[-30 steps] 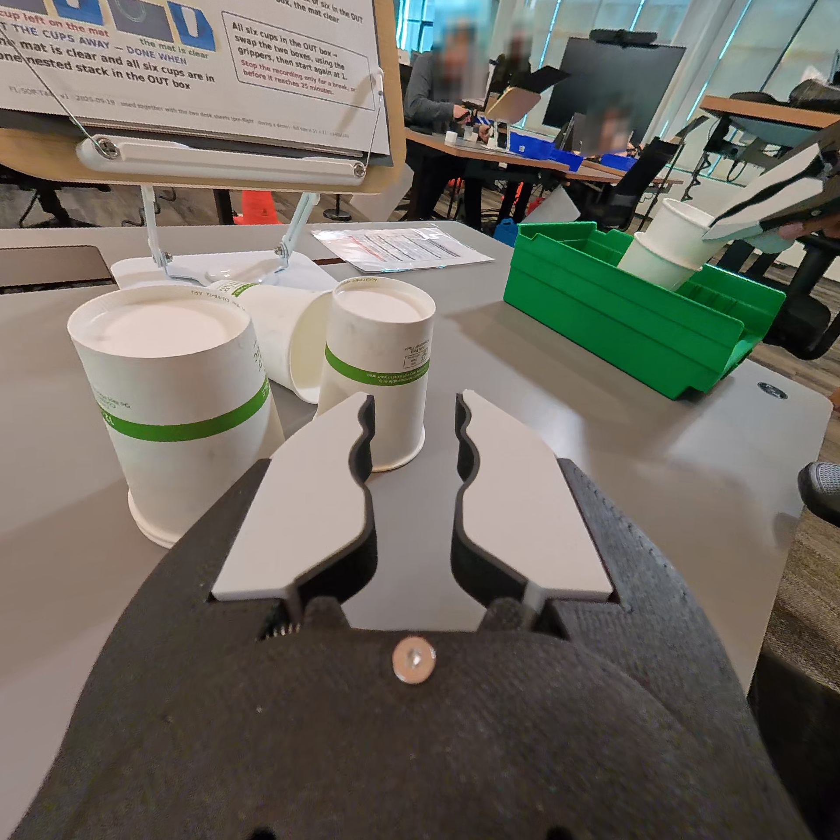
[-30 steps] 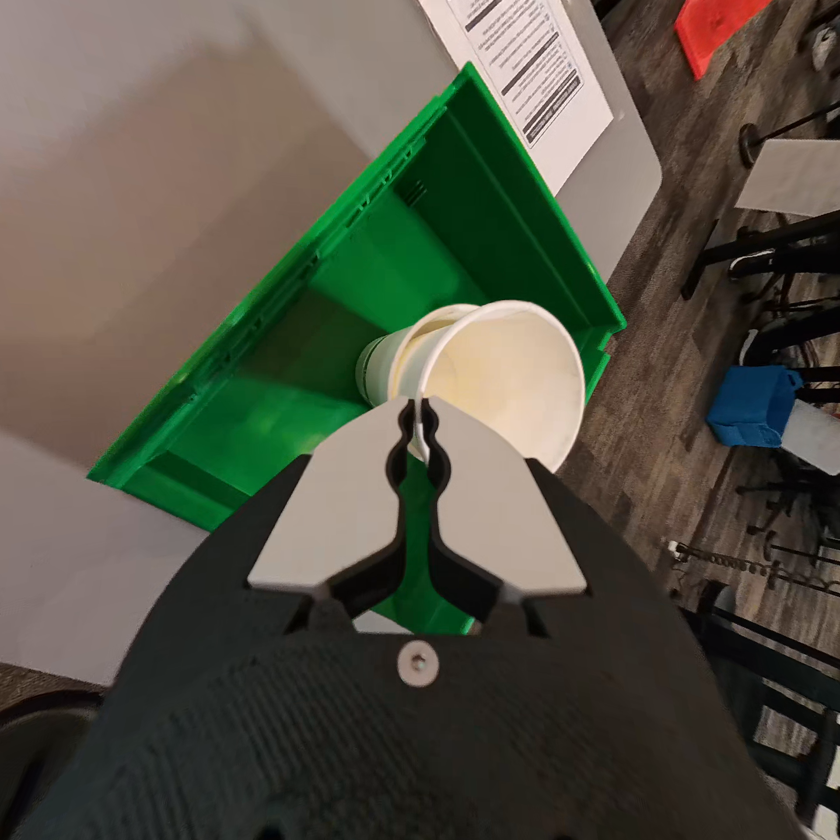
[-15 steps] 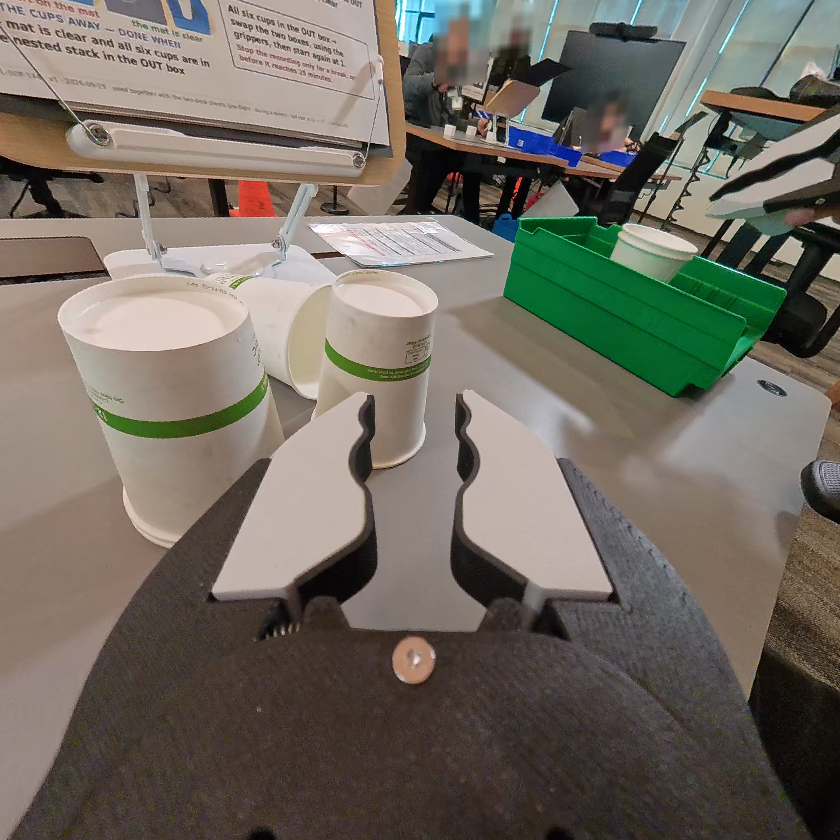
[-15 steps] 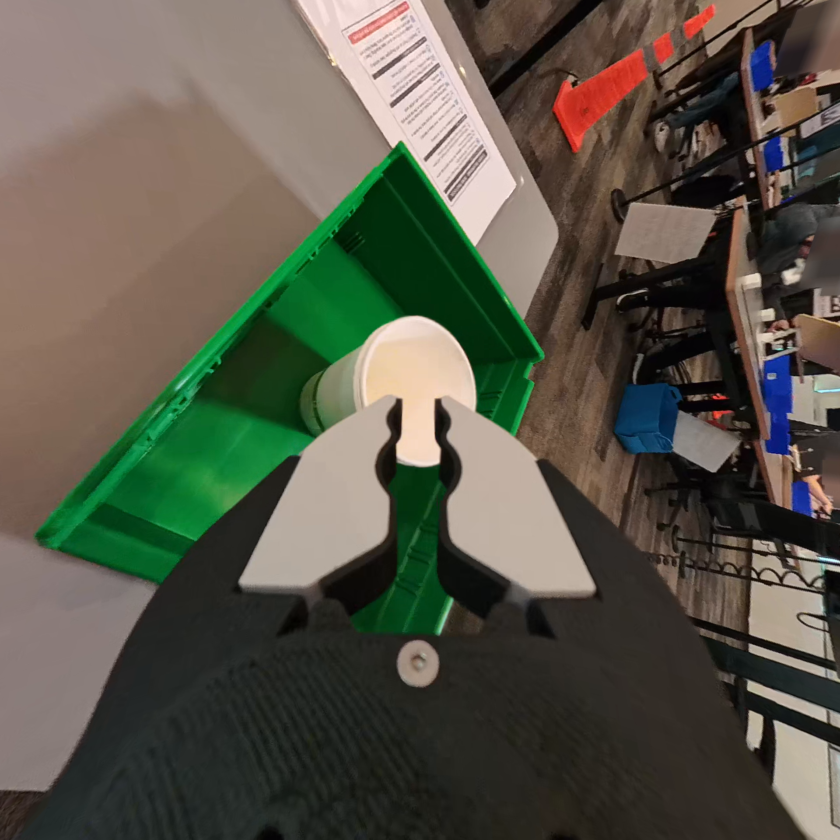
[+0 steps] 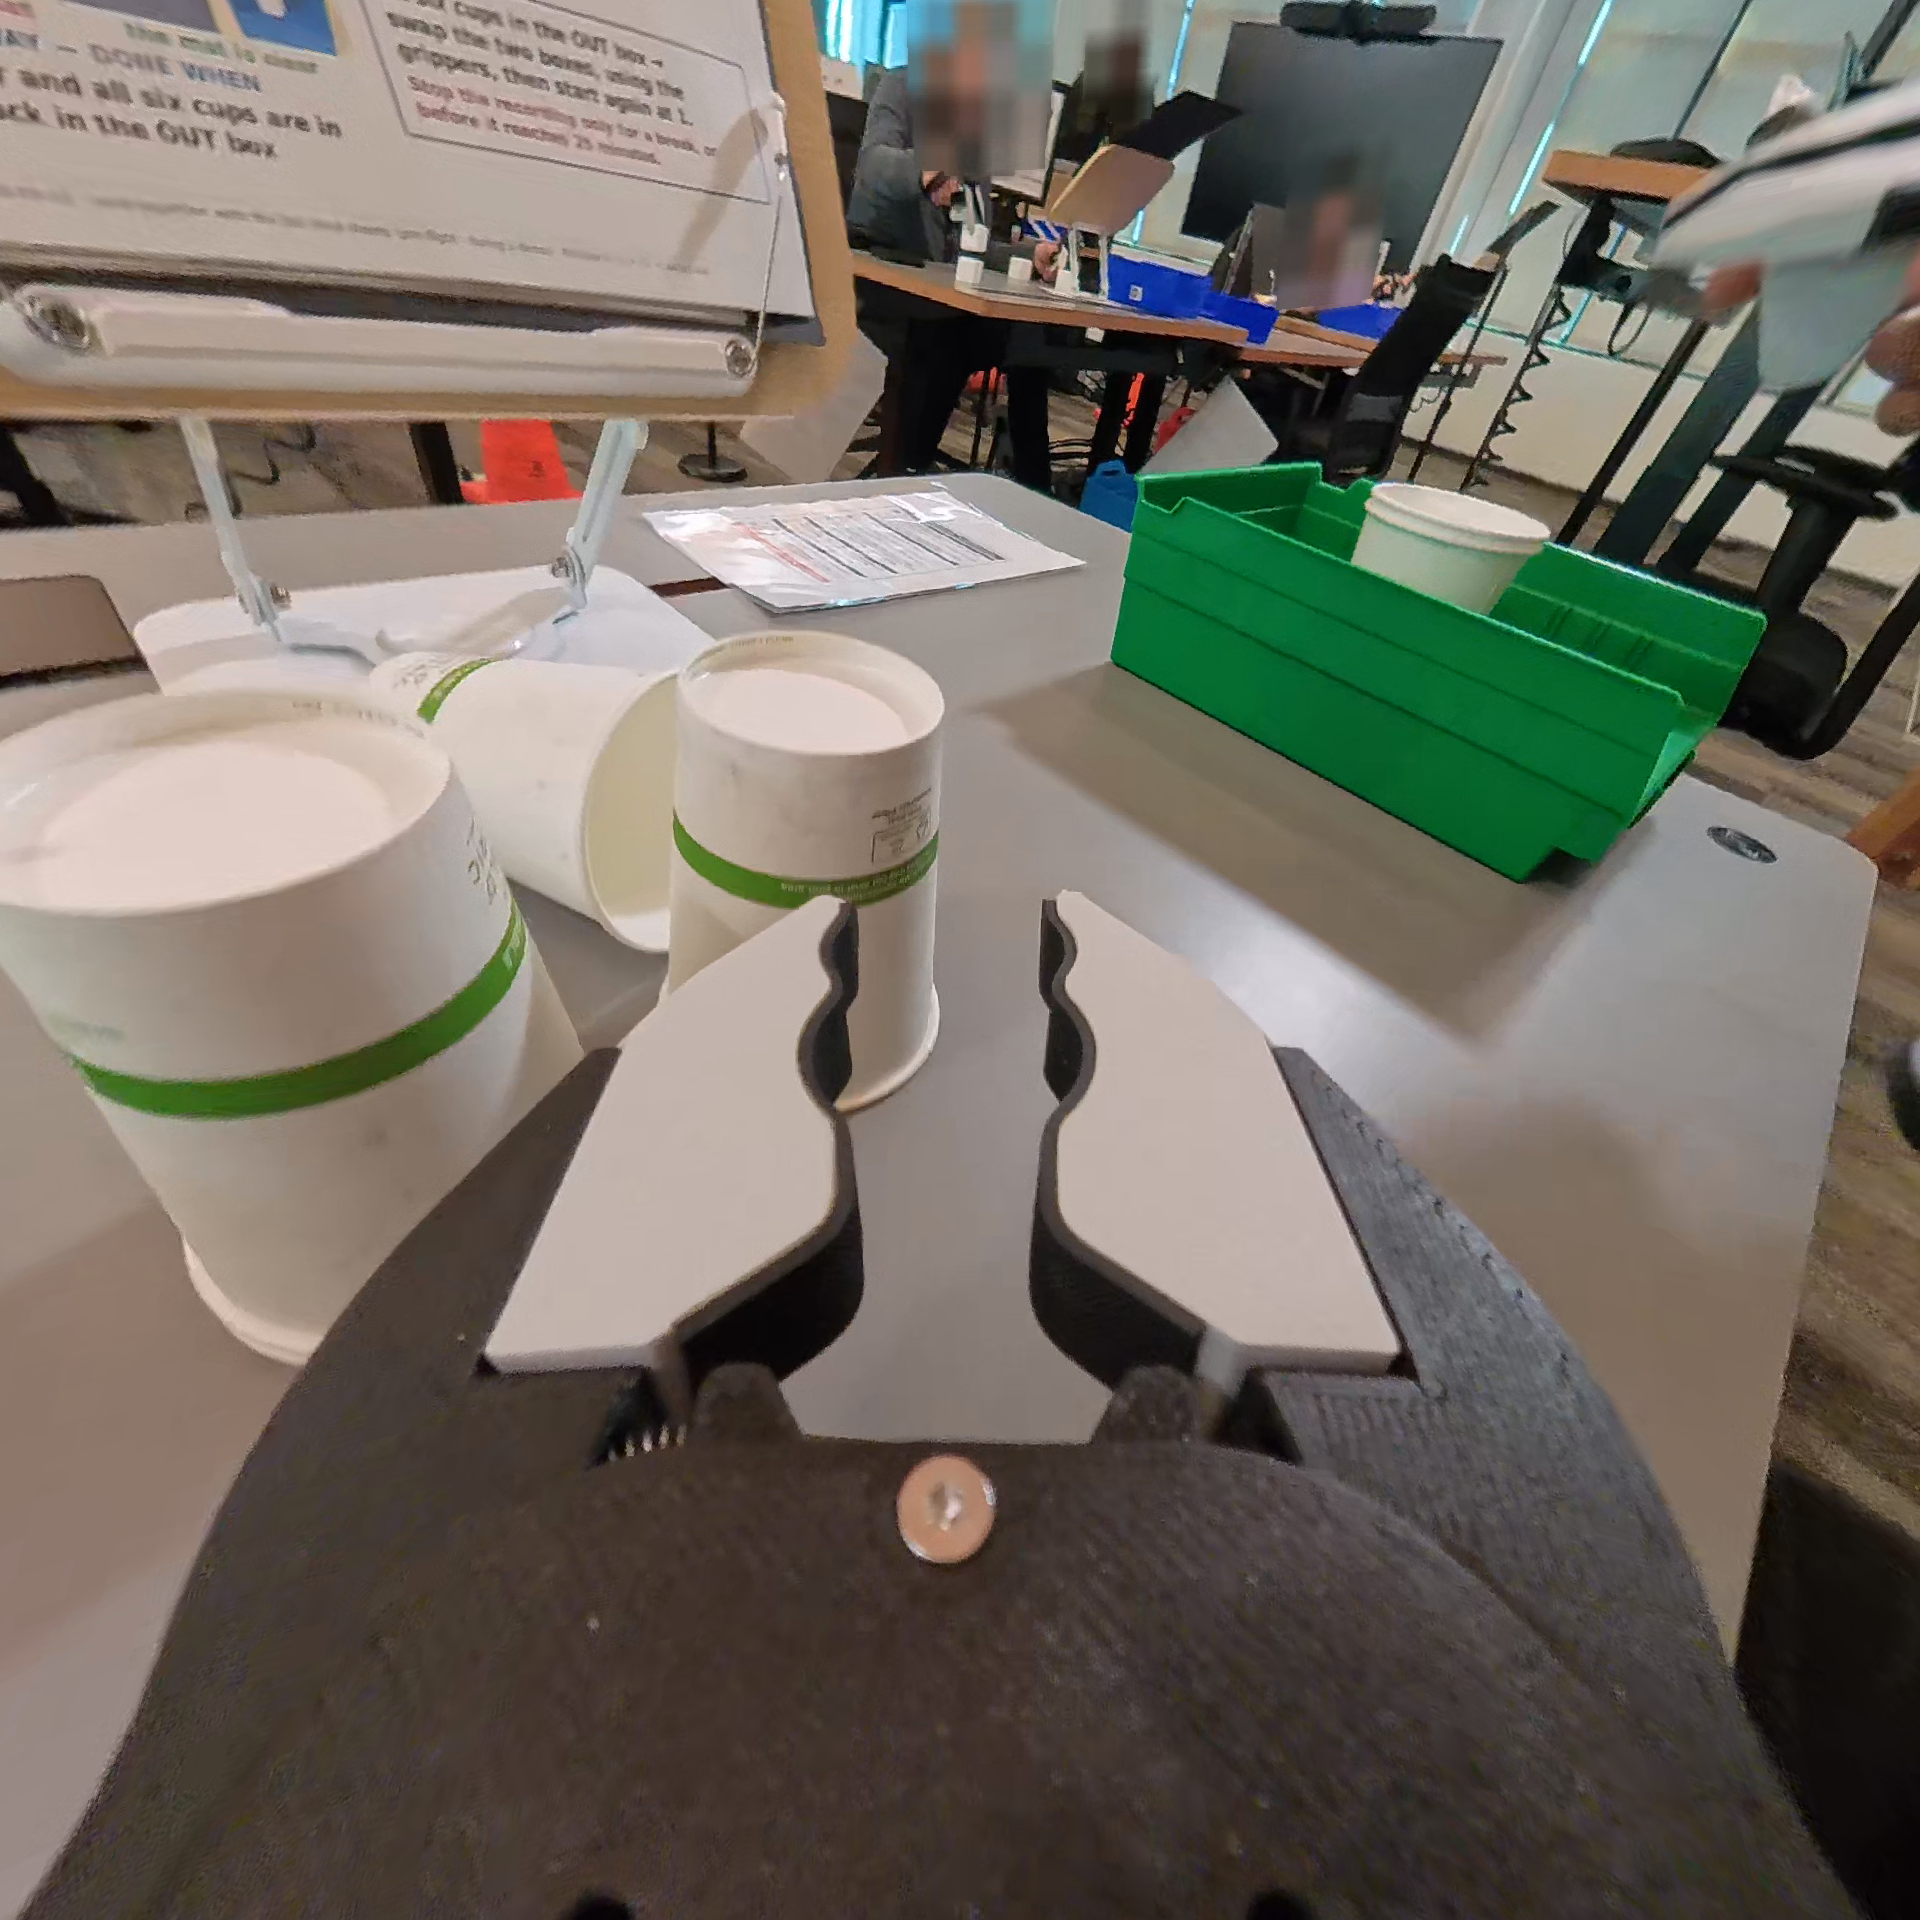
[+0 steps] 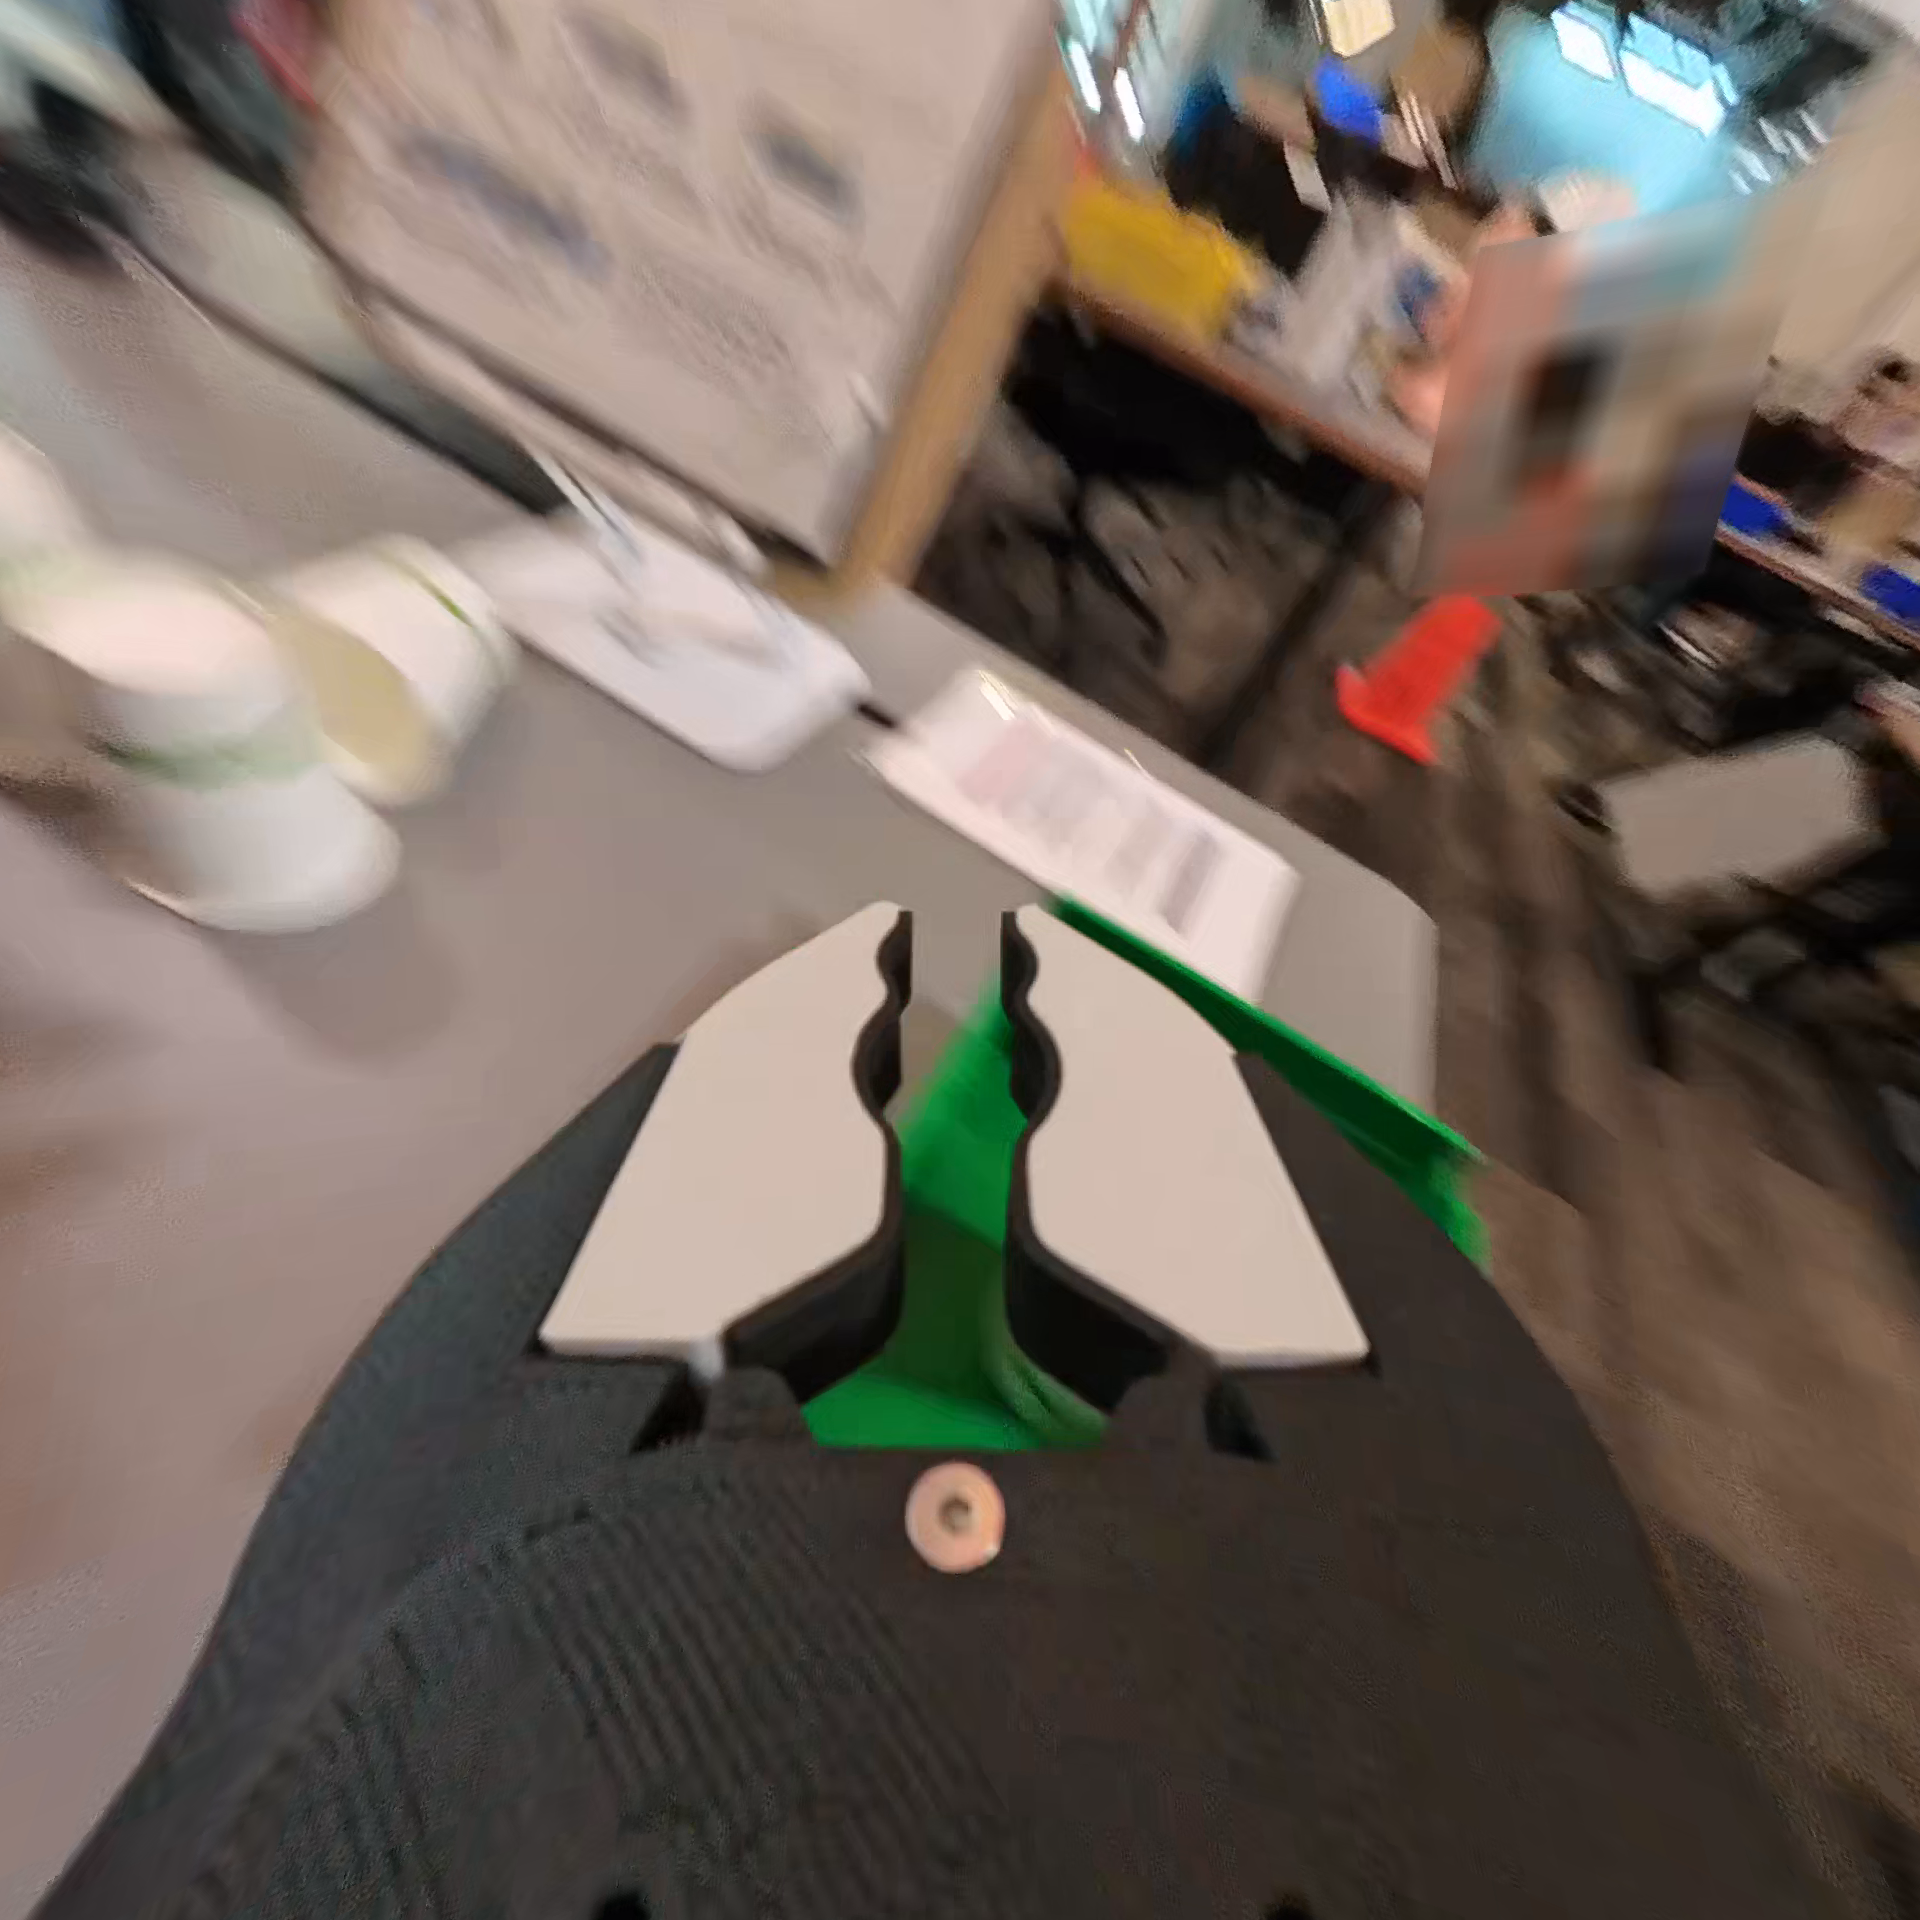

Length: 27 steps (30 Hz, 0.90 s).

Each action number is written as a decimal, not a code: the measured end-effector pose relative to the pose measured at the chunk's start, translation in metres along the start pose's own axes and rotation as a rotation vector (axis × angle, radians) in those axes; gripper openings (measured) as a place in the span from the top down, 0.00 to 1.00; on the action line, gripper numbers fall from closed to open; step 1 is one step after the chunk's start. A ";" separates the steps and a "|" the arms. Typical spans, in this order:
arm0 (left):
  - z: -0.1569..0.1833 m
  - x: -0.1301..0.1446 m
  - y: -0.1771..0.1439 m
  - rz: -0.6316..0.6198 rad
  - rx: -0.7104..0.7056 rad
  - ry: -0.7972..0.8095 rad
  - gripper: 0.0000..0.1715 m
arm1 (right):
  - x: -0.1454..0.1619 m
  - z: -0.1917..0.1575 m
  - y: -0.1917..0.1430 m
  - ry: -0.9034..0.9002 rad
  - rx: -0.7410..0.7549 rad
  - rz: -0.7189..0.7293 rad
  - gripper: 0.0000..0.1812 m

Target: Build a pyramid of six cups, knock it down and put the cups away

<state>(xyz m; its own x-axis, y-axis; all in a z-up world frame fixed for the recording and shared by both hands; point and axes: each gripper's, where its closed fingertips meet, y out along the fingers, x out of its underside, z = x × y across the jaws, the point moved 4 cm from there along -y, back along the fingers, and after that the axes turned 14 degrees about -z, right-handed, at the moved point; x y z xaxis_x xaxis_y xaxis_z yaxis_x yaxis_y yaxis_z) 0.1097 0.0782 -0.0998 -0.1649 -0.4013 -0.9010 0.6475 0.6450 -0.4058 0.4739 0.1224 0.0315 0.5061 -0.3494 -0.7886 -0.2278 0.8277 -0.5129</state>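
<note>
On the grey table, left wrist view: we see our left gripper [image 5: 945, 925] low over the table [image 5: 1299, 935], its jaws apart with nothing between them.
Nearest cup: an upside-down white cup with a green band [image 5: 810, 831] stands just in front of the left finger [image 5: 727, 1101]; we cannot tell if they touch.
Other cups: a bigger upside-down cup [image 5: 270, 987] stands at the left, and a cup lying on its side [image 5: 551, 769] is behind and between these two.
Green bin: a green bin [image 5: 1382, 707] sits to the right, well apart, with an upright white cup [image 5: 1444, 545] inside it.
Behind: a clipboard stand with a printed sheet [image 5: 416, 187] and a laminated sheet [image 5: 862, 545] are farther back on the table.
Right gripper in this view: it appears blurred at the upper right edge [image 5: 1787, 208], above the bin.
Above the bin, right wrist view: our right gripper [image 6: 956, 925] has a narrow gap between the jaws and holds nothing; the picture is much blurred.
Below it: the green bin [image 6: 956, 1143] shows through the gap.
Far left: the cups [image 6: 239, 727] stand on the table, well apart.
</note>
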 end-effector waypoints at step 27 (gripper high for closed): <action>-0.011 -0.036 0.049 -0.456 -0.148 0.695 0.89 | 0.074 -0.215 0.046 0.462 -0.614 0.144 0.89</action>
<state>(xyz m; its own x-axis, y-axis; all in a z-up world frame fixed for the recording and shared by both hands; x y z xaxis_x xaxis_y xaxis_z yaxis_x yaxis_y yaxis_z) 0.1397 0.1318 -0.0886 -0.8380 -0.1832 -0.5141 0.3102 0.6152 -0.7248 0.3219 0.0402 -0.1235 0.0693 -0.5160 -0.8538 -0.7529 0.5344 -0.3841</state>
